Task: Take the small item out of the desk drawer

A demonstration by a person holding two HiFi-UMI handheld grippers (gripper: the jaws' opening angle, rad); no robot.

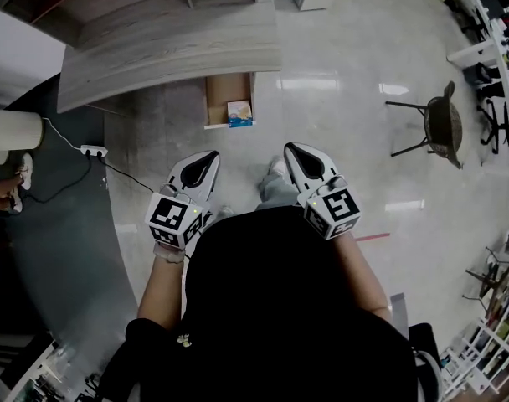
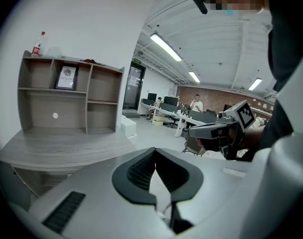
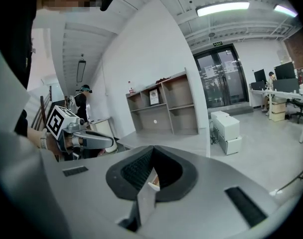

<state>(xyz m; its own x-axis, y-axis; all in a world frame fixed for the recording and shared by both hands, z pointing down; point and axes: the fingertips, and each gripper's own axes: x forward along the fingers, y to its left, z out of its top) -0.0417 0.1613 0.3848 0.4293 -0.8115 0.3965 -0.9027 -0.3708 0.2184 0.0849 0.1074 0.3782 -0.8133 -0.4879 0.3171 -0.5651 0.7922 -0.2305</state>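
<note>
The desk drawer (image 1: 214, 100) stands pulled open below the grey wooden desk top (image 1: 167, 53). A small blue and white item (image 1: 239, 112) lies at the drawer's front right. In the head view, my left gripper (image 1: 211, 154) and right gripper (image 1: 290, 147) are held side by side close to my body. They are some way short of the drawer and point toward it. Both are shut with nothing between their jaws. In the left gripper view, the left gripper (image 2: 154, 151) faces the desk's shelf unit (image 2: 67, 98). The right gripper (image 3: 152, 151) also looks toward the shelves (image 3: 164, 106).
A dark chair (image 1: 443, 124) stands on the shiny floor to the right. A white power strip (image 1: 94, 151) with its cable lies on the floor at the left, beside a dark carpet area. A white cabinet (image 3: 226, 128) stands beyond the desk. Shelving lines the right edge.
</note>
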